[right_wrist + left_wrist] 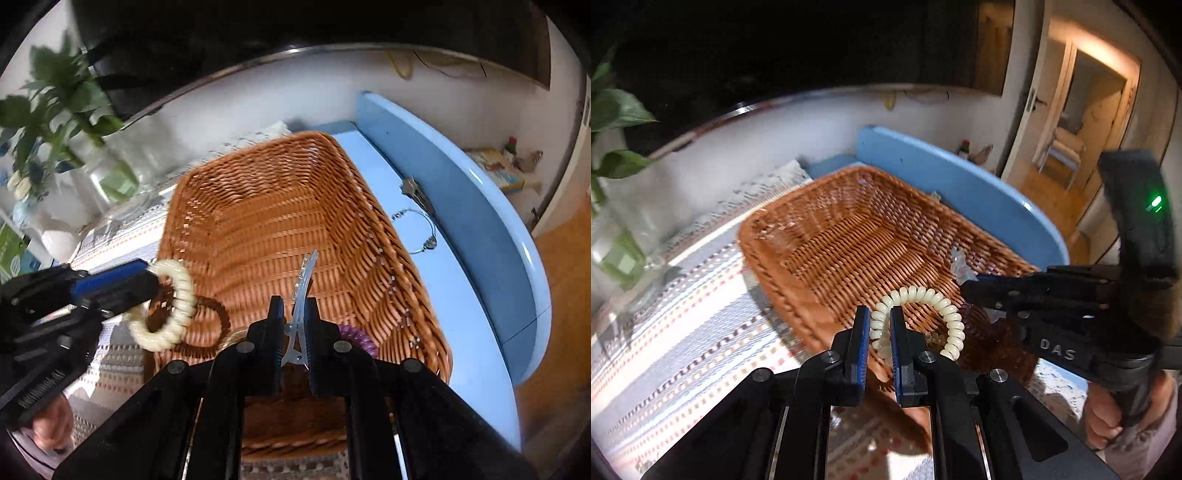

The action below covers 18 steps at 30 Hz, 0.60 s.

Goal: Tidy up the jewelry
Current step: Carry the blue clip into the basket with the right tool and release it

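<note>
Coil (923,314) between left claw (880,325) fingers

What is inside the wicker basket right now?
The wicker basket looks mostly bare. A brown coil tie and a purple coil tie lie at its near end. The grippers cover the rest there.

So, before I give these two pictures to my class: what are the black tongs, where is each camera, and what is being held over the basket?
They are hand-held grippers, one in each of a person's hands, each with a camera looking along its fingers. In the left camera's picture, the left gripper is shut on a cream spiral hair tie. In the right camera's picture, the right gripper is shut on a clear hair clip. Both are over a wicker basket on a striped cloth. A purple coil tie lies inside; a thin bracelet lies outside.
</note>
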Tool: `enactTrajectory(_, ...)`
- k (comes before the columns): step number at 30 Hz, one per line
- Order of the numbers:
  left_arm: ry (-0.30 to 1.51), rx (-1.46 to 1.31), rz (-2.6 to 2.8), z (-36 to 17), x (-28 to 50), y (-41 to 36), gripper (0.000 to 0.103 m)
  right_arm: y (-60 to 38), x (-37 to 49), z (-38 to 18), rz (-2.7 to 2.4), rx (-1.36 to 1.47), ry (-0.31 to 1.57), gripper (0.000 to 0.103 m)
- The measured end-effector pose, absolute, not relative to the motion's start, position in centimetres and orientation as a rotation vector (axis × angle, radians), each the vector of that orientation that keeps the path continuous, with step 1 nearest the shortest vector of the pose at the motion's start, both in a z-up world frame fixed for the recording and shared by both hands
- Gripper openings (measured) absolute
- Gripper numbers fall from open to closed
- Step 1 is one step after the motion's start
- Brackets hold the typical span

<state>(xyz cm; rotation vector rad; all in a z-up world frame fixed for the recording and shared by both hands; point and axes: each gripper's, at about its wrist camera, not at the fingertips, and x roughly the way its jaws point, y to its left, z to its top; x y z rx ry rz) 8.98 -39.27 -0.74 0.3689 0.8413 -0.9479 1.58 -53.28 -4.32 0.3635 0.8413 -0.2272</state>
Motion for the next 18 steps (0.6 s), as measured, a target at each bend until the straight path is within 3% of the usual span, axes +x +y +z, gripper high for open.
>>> enactTrajectory(8,0.839,0.393,-0.968,-2.8,9.0,-41.4,0.011,-54.2,2.3,-4.8,-0.261,0.366,0.854,0.012)
enactTrajectory(10,0.858,0.354,-0.995,-2.5,9.1,-41.1,0.016,-54.4,2.5,-4.8,-0.264,0.368,0.858,0.012)
enactTrajectory(12,0.880,0.307,-1.017,-2.2,9.4,-40.4,0.031,-54.5,2.4,-4.8,-0.268,0.378,0.861,0.014)
enactTrajectory(18,0.820,0.269,-1.002,-0.2,8.3,-37.1,0.034,-53.1,0.7,-3.3,-0.292,0.328,0.823,0.015)
